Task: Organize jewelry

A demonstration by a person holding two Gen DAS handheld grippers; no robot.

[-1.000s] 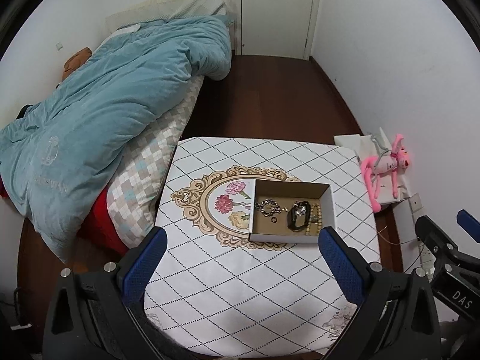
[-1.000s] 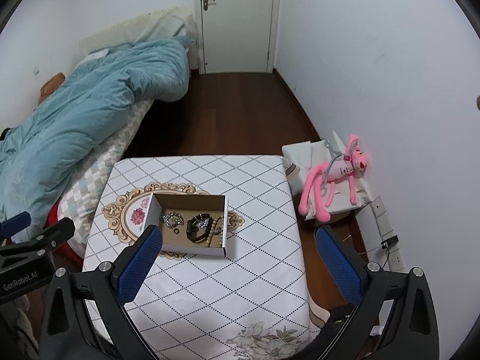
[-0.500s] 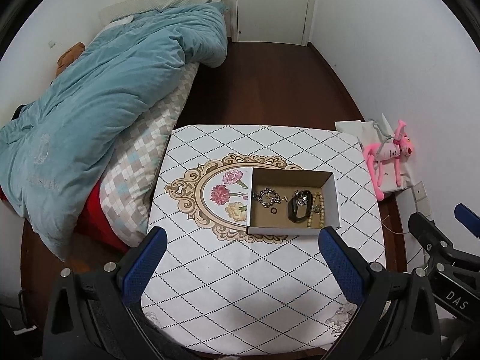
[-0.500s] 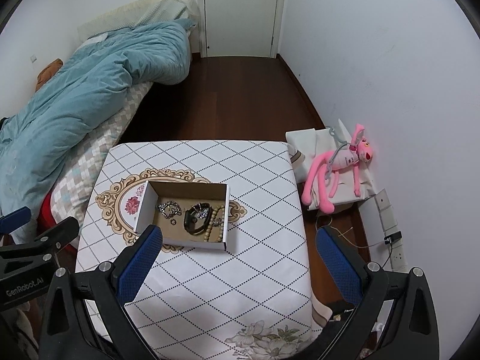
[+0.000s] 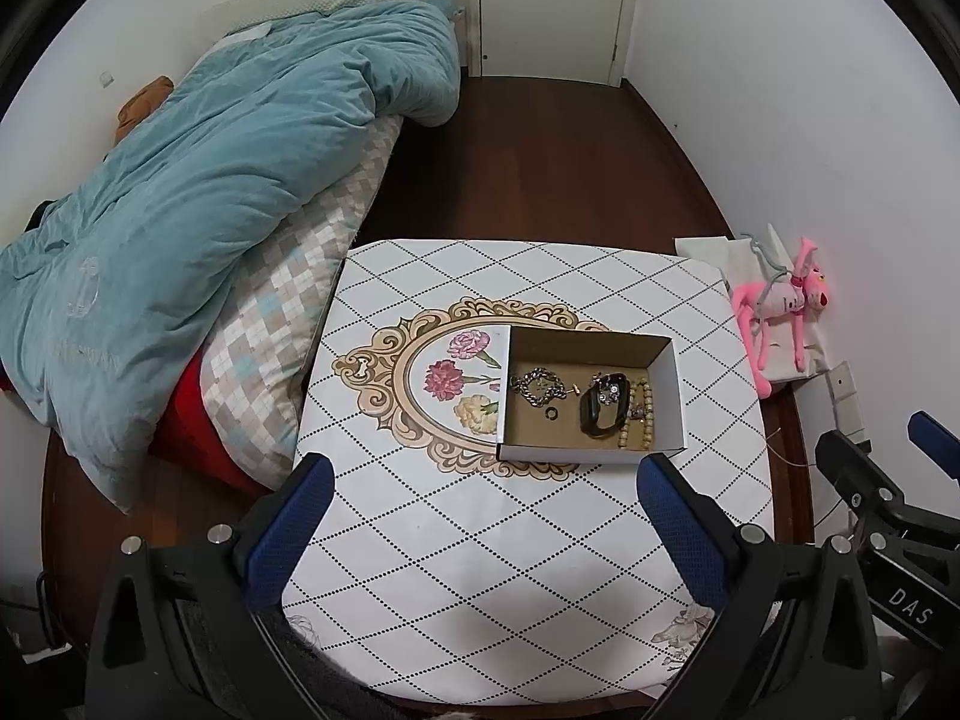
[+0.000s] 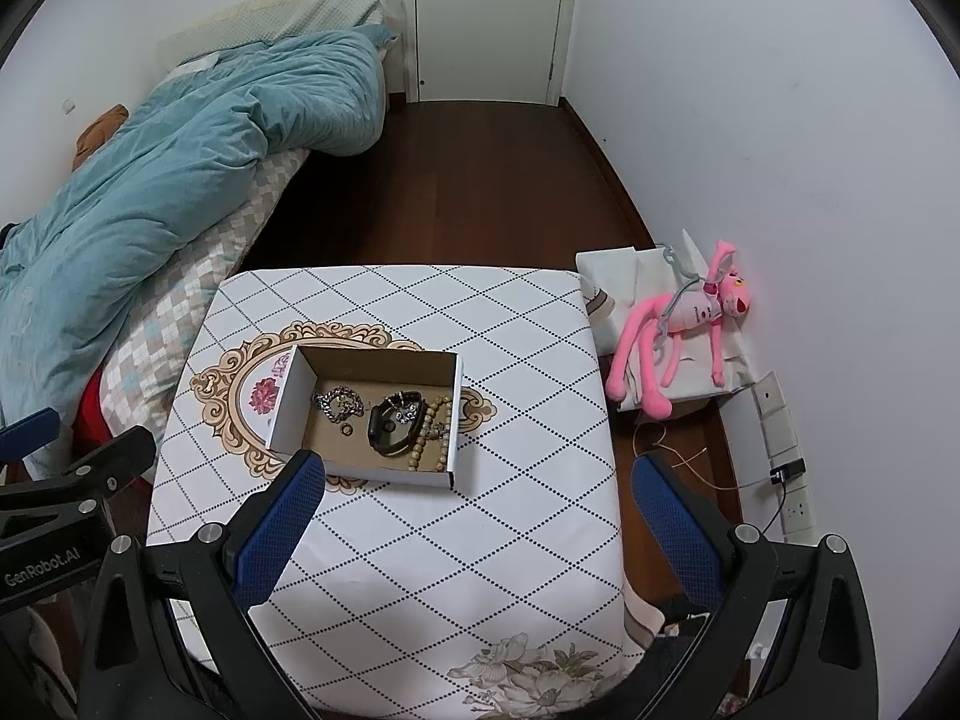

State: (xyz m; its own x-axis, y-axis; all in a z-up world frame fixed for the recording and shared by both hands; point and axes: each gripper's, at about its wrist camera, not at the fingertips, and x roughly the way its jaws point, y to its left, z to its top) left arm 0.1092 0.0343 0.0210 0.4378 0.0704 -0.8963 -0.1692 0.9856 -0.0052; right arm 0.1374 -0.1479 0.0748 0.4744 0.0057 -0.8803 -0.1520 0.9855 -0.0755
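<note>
An open cardboard box [image 5: 660,450] [image 6: 288,396] sits on the patterned table [image 5: 480,540] [image 6: 480,540]. Inside lie a silver chain bracelet [image 5: 536,387] [image 6: 337,403], a small dark ring [image 5: 550,414] [image 6: 346,429], a black band [image 5: 602,414] [image 6: 390,429] and a string of beige beads [image 5: 639,414] [image 6: 432,435]. My left gripper [image 5: 480,525] is open and empty, held above the table's near side. My right gripper [image 6: 477,525] is open and empty, above the table's near right part. Each gripper also shows at the edge of the other's view.
A bed with a teal duvet [image 5: 180,228] [image 6: 150,198] stands left of the table. A pink plush toy [image 5: 780,312] [image 6: 678,324] lies on white cloth by the right wall. Dark wooden floor [image 6: 468,180] leads to a white door [image 6: 492,18].
Both grippers have drawn back and tilted down. The box now sits lower and closer in both views. The jewelry has not moved.
</note>
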